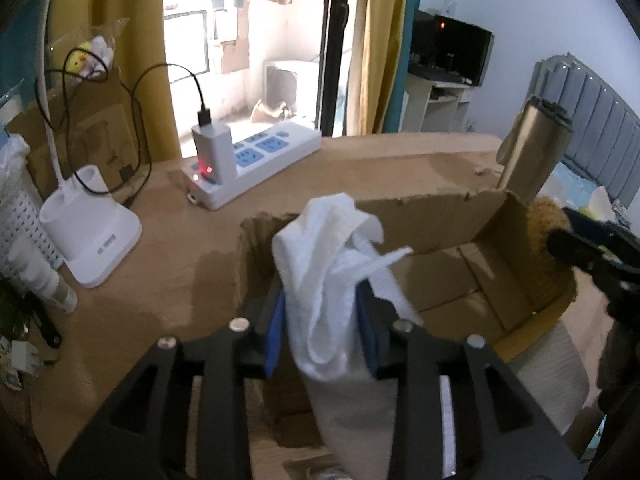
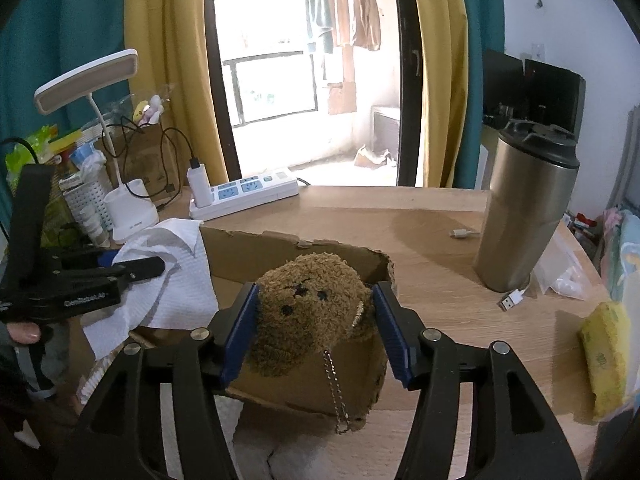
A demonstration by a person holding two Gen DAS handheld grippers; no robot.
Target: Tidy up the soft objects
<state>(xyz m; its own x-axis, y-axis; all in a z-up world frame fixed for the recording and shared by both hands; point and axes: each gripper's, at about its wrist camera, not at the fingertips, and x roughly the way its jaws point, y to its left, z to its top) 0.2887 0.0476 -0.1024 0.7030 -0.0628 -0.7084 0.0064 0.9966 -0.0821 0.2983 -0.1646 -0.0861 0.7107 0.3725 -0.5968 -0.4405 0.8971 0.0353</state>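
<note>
My left gripper (image 1: 322, 320) is shut on a white cloth (image 1: 328, 264) and holds it over the near left part of an open cardboard box (image 1: 440, 220). My right gripper (image 2: 316, 332) is shut on a brown plush bear (image 2: 308, 312) with a ball chain hanging from it, held over the box's near right edge (image 2: 304, 396). The cloth (image 2: 168, 276) and left gripper (image 2: 132, 270) show at the left of the right wrist view. The bear (image 1: 548, 232) and the right gripper's finger (image 1: 580, 248) show at the right of the left wrist view.
A wooden table (image 2: 420, 216) carries a power strip with a charger (image 2: 244, 192), a white desk lamp (image 2: 132, 208), a steel tumbler (image 2: 524, 204), USB cables (image 2: 512, 300) and a yellow sponge (image 2: 604, 352). A white basket and clutter (image 2: 84, 196) stand at the left.
</note>
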